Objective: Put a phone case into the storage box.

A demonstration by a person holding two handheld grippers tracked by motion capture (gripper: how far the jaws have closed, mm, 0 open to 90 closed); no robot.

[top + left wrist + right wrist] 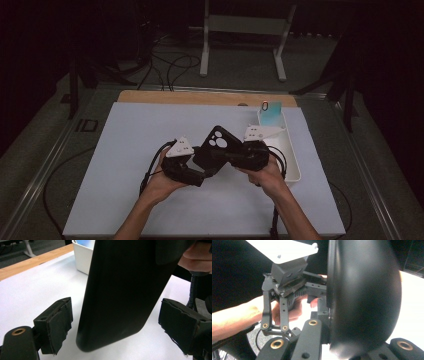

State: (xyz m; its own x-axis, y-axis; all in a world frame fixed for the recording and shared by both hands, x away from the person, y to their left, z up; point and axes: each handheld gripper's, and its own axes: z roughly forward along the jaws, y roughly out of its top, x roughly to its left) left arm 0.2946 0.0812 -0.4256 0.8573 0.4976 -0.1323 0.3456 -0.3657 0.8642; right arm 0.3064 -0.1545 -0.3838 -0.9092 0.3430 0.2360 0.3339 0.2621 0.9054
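High view: black phone case (216,147), camera cut-outs facing up, is held off the white counter (125,165) between the two grippers, just in front of the white bin (292,165) and to its left.

Right gripper (235,156) has it. Its fingers are clamped fully down on the case's edge nearest the bin, so that hand carries all the weight. In the right gripper view the case (364,297) stands on edge straight out of the jaws, curved end close to the lens. My read: the edge grip is deliberate, as it leaves the flat back and the far end free for the other hand.

Left gripper (200,176) sits at the case's lower end, away from the bin. In the left gripper view its fingers (56,323) stand wide on either side of the case's rounded end (120,302), with daylight showing on both sides. No contact that I can see, so it holds nothing. Looks like a staged second grip: straddle the narrow width first, then close, so the case can be handed over or flexed without dropping.

Tilt is probably there so the left fingers come in across the short axis rather than the long one.

Bin holds something pale blue (272,114) at its far end, well apart from the case. Can't tell what it is.

Risk, as a judgement: single thin-edge grip on a smooth shell, could pivot if the left side bumps it before closing.
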